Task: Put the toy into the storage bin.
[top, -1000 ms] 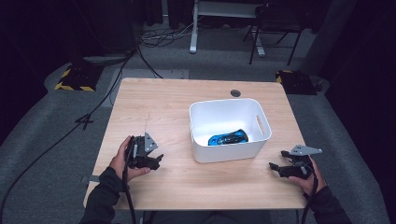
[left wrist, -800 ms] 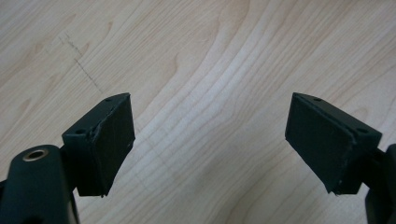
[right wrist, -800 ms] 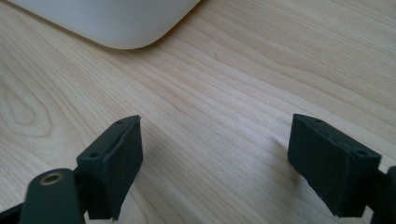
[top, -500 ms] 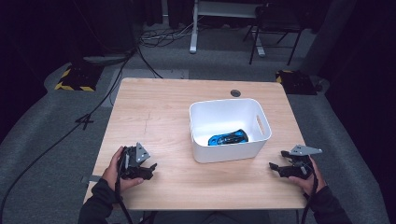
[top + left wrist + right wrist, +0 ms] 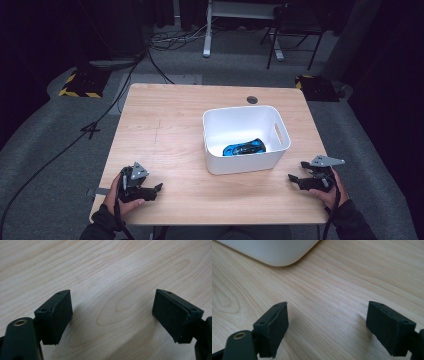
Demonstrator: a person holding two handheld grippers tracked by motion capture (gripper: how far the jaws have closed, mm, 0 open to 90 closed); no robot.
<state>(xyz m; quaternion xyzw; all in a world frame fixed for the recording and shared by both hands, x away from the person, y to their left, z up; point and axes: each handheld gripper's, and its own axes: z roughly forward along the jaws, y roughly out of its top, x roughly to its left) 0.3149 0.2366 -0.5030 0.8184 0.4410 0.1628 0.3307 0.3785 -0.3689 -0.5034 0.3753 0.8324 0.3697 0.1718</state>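
Left tool (image 5: 159, 188) released near the counter's (image 5: 170, 130) front left corner, nothing between jaws, right tool (image 5: 292, 177) released beside the bin (image 5: 220, 162), blue toy car (image 5: 244, 148) inside bin.

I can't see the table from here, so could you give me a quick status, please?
Left gripper and right gripper open, empty, near table's front edge. Blue toy car in white bin. Nothing in the way.

Left gripper (image 5: 159, 189) low at near-left, jaws apart, nothing between pads. Right gripper (image 5: 292, 178) at near-right, jaws apart, empty, seemingly pointing inward. Each held in one hand, forearms entering from bottom.
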